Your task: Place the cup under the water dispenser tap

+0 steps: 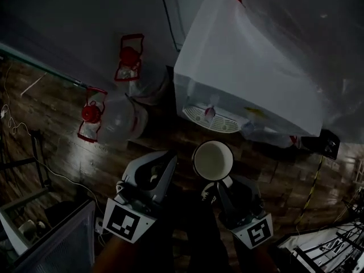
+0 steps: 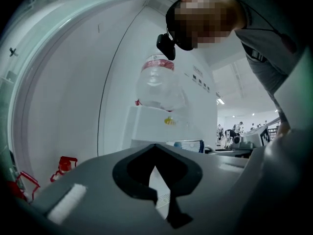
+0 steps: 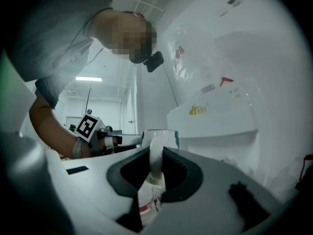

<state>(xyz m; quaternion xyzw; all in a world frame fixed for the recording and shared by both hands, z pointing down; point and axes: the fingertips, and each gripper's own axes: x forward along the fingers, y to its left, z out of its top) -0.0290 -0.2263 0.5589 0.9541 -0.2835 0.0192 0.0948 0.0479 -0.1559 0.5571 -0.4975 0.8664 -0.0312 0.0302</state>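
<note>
A white cup (image 1: 213, 160) hangs upright in front of the white water dispenser (image 1: 250, 67), a little short of its drip tray (image 1: 211, 118) and the red tap (image 1: 210, 112) above it. My right gripper (image 1: 213, 187) is shut on the cup's handle (image 3: 155, 153), which stands pinched between the dark pads in the right gripper view, with the dispenser (image 3: 220, 116) just beyond. My left gripper (image 1: 165, 162) is beside the cup on the left, shut with nothing in it. In the left gripper view it (image 2: 159, 180) points at the dispenser (image 2: 156, 121) with its bottle (image 2: 159, 82) on top.
Two big water bottles with red handles (image 1: 128, 56) (image 1: 94, 115) lie on the wooden floor left of the dispenser. A metal frame (image 1: 51, 232) stands at the lower left; a yellow-black cable (image 1: 313, 181) and a rack are at the lower right.
</note>
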